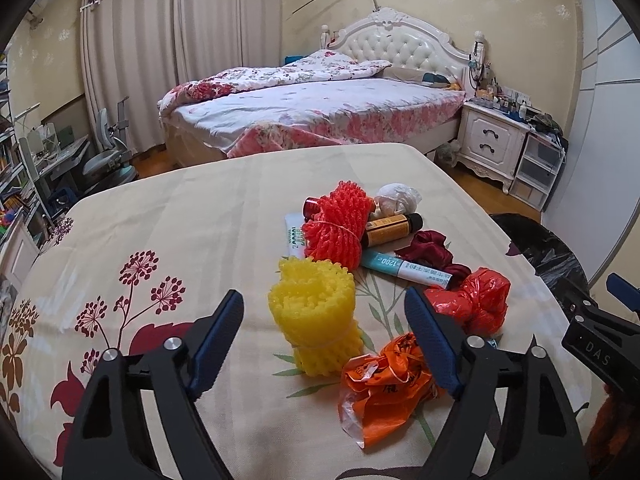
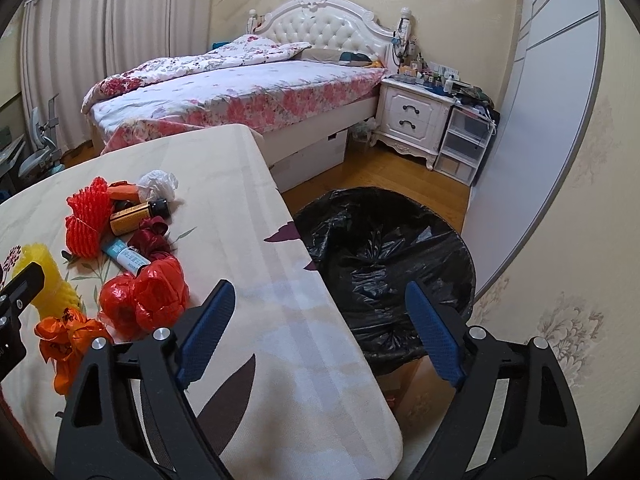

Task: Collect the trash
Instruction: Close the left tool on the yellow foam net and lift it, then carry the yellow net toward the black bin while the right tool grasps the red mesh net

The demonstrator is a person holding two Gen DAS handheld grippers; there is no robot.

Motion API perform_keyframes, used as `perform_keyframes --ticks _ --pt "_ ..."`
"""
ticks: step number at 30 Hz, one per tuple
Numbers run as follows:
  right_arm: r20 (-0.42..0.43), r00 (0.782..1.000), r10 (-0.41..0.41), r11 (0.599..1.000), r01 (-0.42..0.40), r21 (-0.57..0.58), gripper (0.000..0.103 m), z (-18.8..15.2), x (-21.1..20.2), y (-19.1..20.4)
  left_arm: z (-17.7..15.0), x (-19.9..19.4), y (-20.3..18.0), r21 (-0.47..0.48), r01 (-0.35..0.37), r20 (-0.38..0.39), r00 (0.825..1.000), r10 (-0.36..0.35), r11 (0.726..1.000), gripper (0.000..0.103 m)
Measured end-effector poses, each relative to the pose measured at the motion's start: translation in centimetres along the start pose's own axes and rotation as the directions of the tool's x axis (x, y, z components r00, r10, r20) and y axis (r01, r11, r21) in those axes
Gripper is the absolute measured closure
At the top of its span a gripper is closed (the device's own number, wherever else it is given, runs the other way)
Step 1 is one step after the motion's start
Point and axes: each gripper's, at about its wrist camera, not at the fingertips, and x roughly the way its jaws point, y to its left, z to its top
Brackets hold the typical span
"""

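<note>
Foam netting was your trickiest item: the yellow foam net roll (image 1: 316,312) stood on end near the desk's (image 1: 180,220) front edge, and a pinch high up could have tipped it or squashed it so it sprang out of the pads. Your left gripper (image 1: 324,344) was released, its jaws spread wide with nothing pressed between them, pointing downward at the roll, which sat in line with the gap. Its right finger hung over the orange plastic bag (image 1: 380,384), so closing there might have snagged that bag as well and dragged it off the front edge.

Crinkled plastic like the red plastic bag (image 2: 144,300) was slippery; a shallow pinch would probably have let it slide out before it reached the black-lined bin (image 2: 384,264), which stood on the floor just beside the desk's right edge. The brown bottle (image 1: 392,230) lay on its side among the red foam net (image 1: 340,224), the tube (image 1: 404,266) and the white crumpled wad (image 1: 398,196), and pulling a neighbour could have set it rolling.

Your right gripper (image 2: 320,332) was also released and held nothing, angled downward over the desk's right edge, one finger above the cloth and the other above the bin
</note>
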Motion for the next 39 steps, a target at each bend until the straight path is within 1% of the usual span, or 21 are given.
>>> perform_keyframes --ticks 3,10,11,14,17,19,20,25,31,35,39 --pt "-0.011 1.0 0.009 1.0 -0.009 0.008 0.025 0.0 0.1 -0.2 -0.1 0.2 0.3 -0.005 -0.003 -0.01 1.0 0.003 1.0 0.027" --pt "-0.022 1.0 0.019 1.0 -0.019 0.004 0.025 -0.1 0.4 0.1 0.1 0.8 0.3 -0.013 0.009 -0.029 1.0 -0.009 1.0 0.027" --pt "-0.022 1.0 0.02 1.0 -0.02 0.002 0.025 -0.1 0.4 0.2 0.1 0.9 0.3 -0.01 0.007 -0.034 0.999 -0.007 1.0 0.032" --pt "-0.024 0.999 0.023 1.0 -0.023 -0.002 0.025 0.0 0.5 0.4 0.3 1.4 0.6 -0.015 0.017 -0.051 0.999 -0.018 1.0 0.042" --pt "-0.033 0.999 0.027 1.0 -0.027 -0.006 0.025 0.0 0.7 0.7 0.4 1.6 0.7 -0.009 0.021 -0.051 0.998 -0.022 1.0 0.052" --pt "-0.037 0.999 0.032 0.999 -0.032 -0.009 0.025 -0.1 0.8 0.9 0.5 1.7 0.8 0.0 0.02 -0.05 0.999 -0.02 1.0 0.058" --pt "-0.037 0.999 0.034 0.999 -0.034 -0.011 0.025 -0.1 0.9 1.0 0.4 1.8 0.8 0.004 0.027 -0.046 0.999 -0.026 1.0 0.059" --pt "-0.037 0.998 0.044 0.999 -0.045 -0.026 0.025 0.2 0.8 1.8 0.5 1.7 1.1 0.003 0.038 -0.034 0.999 -0.038 0.999 0.063" --pt "-0.025 0.997 0.071 0.996 -0.072 -0.052 0.025 1.1 0.5 3.6 0.9 0.6 2.4 -0.012 0.028 -0.009 1.0 -0.028 1.0 0.063" --pt "-0.014 0.994 0.106 0.991 -0.106 -0.08 0.025 2.1 0.3 5.6 1.3 0.1 4.4 -0.024 -0.009 0.007 1.0 0.01 1.0 0.063" --pt "-0.008 0.989 0.149 0.983 -0.149 -0.109 0.025 3.2 0.3 8.2 1.4 0.2 7.2 -0.06 -0.047 0.002 0.999 0.047 0.997 0.063"
